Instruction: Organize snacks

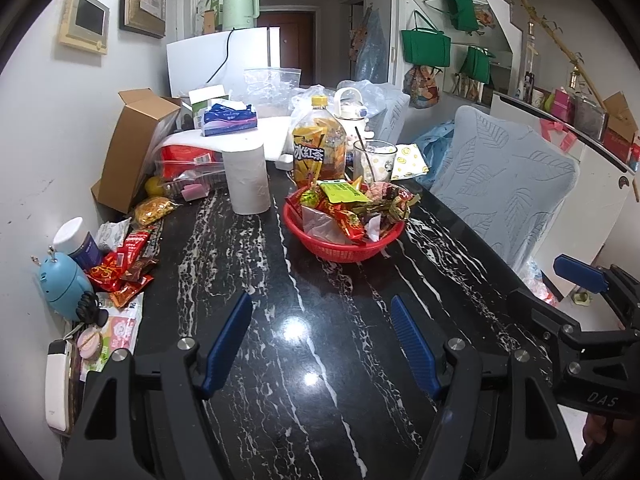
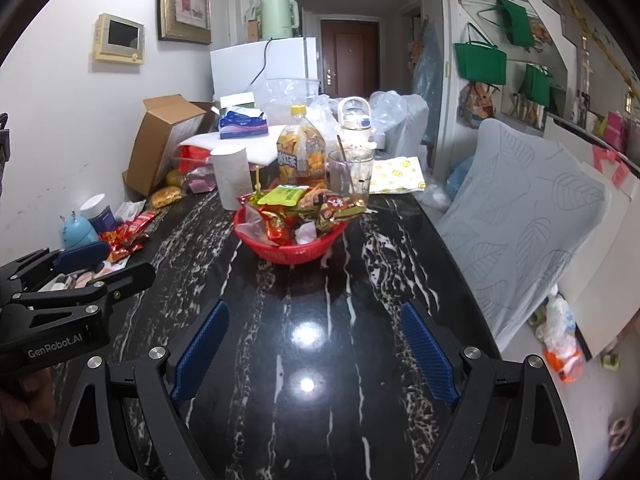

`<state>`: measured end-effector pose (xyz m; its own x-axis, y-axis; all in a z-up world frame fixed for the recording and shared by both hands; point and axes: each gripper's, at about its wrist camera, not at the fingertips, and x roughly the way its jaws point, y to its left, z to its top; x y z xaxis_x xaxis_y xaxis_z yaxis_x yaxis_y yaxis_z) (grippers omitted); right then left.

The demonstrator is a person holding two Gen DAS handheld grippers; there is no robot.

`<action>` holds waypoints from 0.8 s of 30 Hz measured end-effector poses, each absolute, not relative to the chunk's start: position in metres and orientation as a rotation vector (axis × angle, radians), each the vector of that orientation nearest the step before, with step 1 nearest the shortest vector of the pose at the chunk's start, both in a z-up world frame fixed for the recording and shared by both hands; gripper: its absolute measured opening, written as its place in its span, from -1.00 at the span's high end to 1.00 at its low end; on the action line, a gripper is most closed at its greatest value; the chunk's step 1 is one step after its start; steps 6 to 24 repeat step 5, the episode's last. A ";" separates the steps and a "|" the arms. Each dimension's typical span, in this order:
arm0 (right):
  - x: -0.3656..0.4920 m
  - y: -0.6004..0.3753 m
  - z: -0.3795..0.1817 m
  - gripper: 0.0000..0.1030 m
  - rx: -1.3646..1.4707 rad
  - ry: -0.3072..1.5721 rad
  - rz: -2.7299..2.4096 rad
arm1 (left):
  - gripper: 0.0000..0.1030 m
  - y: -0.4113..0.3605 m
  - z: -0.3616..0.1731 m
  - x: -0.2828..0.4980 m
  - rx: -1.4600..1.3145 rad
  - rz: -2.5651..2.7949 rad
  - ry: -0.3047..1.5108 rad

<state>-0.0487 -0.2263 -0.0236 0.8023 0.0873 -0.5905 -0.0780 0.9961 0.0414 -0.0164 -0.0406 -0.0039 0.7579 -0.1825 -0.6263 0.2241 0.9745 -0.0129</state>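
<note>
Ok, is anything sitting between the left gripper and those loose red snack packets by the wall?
Nothing visible. The left gripper hangs open over bare black table; the red snack packets lie ahead to its left, beside the blue toy, with only clear tabletop between.

A lived-in home — the dining corner of a small flat. A black marble table (image 1: 320,360) is crowded with household clutter: a toilet-paper roll (image 1: 247,178), an iced-tea bottle (image 1: 319,142), a tissue pack (image 1: 229,119). At the far end stands a white fridge (image 2: 264,66) bearing a green kettle (image 2: 277,17) — beyond it, a hallway with a brown door (image 2: 349,56). A framed picture (image 2: 184,0) hangs on the left wall, green tote bags (image 2: 480,61) on the right.
</note>
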 end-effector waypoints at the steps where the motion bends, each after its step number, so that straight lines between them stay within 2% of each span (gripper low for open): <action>1: -0.048 -0.226 -0.024 -0.72 0.015 0.635 0.088 | -0.38 -0.041 -0.005 -0.016 0.065 -0.223 0.676; 24: -0.045 -0.226 -0.027 -0.72 0.018 0.645 0.087 | -0.38 -0.041 -0.006 -0.013 0.058 -0.244 0.691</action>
